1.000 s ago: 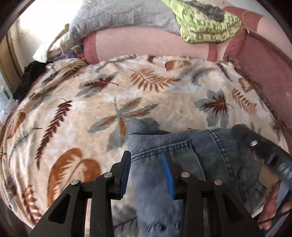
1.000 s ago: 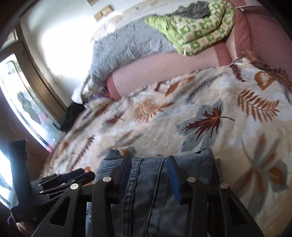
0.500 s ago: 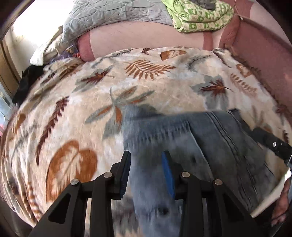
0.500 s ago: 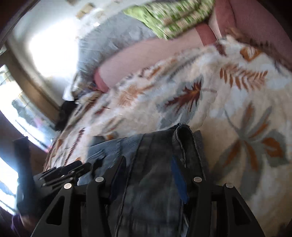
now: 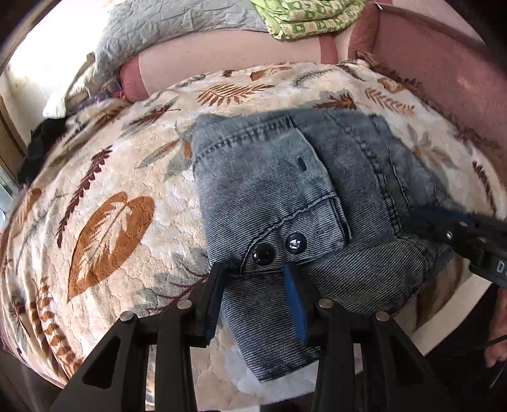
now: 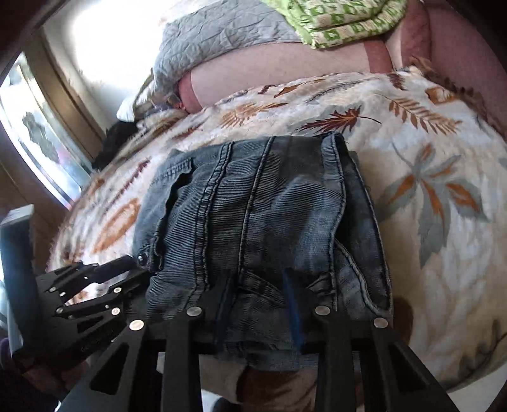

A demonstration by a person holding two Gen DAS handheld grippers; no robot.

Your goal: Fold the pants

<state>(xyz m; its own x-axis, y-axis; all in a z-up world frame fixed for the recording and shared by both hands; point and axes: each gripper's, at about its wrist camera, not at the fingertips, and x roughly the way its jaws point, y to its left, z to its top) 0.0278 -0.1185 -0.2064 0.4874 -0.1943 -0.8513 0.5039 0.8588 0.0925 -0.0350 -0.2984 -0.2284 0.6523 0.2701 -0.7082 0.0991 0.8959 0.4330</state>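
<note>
What moved: both tongs have pulled back toward the near edge of the bed and dropped lower, so much more of the pants shows now than a second ago, when only the top edge peeked out.
Pants: the faded blue denim pants [image 5: 285,190] lie in a short, thick bundle near the front edge of the bed.
Bed cover: the cream fuzzy blanket with brown and grey leaf shapes [image 5: 111,206] lies under the pants.
Left tongs: the left tongs [image 5: 253,298] sit at the near end of the bundle, next to two dark round buttons [image 5: 263,254]. Denim is between the blue pads, the jaws are opening, and the pads do not seem to squeeze the cloth.
Right tongs: the right tongs [image 6: 259,304] sit at the near end too, with denim between the pads. The jaws are closing, but the blur hides whether they pinch the cloth.
Done so far: my guess is that most of the folding is done, as the pants look stacked in layers with the seams lined up.
Left to do: maybe one more fold or some patting flat, since the near end hangs a bit over the bed edge and looks lumpy.
Far end: a grey quilted blanket [image 5: 164,28] and a green patterned cloth [image 5: 307,16] are piled well apart from the pants.
</note>
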